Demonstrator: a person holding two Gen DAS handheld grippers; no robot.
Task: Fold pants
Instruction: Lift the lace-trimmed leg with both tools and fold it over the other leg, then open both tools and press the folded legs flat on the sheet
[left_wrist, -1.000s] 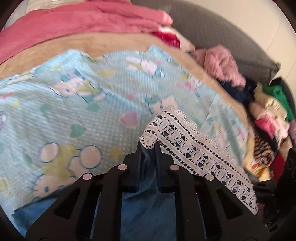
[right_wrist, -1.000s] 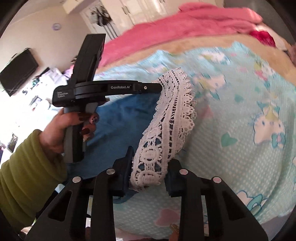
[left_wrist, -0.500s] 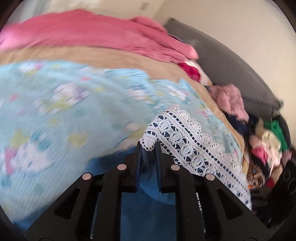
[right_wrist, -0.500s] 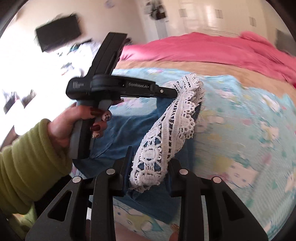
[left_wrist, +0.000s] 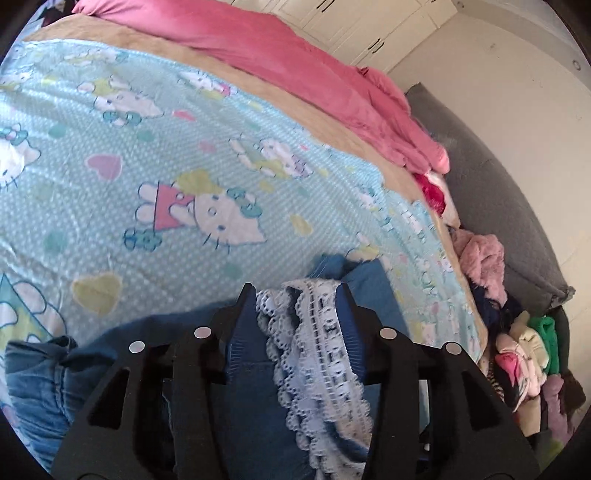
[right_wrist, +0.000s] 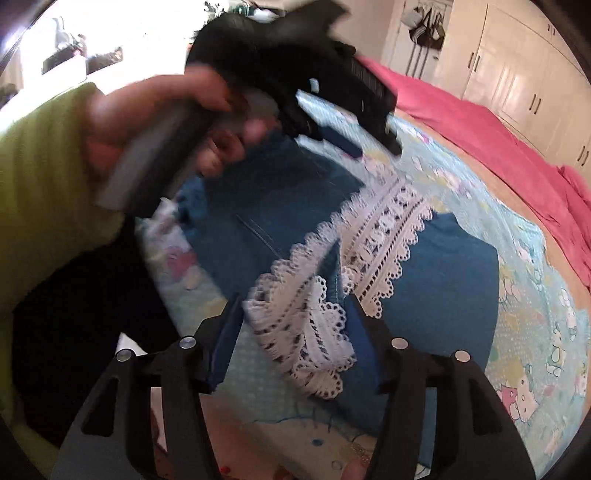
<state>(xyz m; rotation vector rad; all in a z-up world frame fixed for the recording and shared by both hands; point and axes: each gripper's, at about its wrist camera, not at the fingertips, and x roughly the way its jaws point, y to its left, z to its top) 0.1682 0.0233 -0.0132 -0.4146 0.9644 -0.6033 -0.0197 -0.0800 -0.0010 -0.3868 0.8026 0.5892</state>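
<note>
The blue denim pants (right_wrist: 450, 266) lie on the bed with a white lace hem (right_wrist: 384, 236) across them. In the right wrist view my right gripper (right_wrist: 293, 301) hangs low over the near lace end. Its jaws are opening and the lace sits loose between them, clear of both pads. In the left wrist view my left gripper (left_wrist: 295, 291) also straddles the lace hem (left_wrist: 317, 354) over the denim (left_wrist: 251, 413). Its jaws are opening too, with gaps at both pads. The left gripper (right_wrist: 369, 146) shows blurred in the right wrist view, held by a hand (right_wrist: 147, 110) in a green sleeve (right_wrist: 44, 166).
A light blue cartoon-cat blanket (left_wrist: 147, 147) covers the bed, with a tan sheet and a pink quilt (left_wrist: 295, 62) behind it. Several loose garments (left_wrist: 524, 347) are piled at the right against a grey cushion (left_wrist: 498, 184). White wardrobe doors (right_wrist: 517, 74) stand beyond.
Both grippers were shut on the lace hem and held it up; now their jaws have spread and the hem lies on the denim. Both hands swept across the bed and rolled.
</note>
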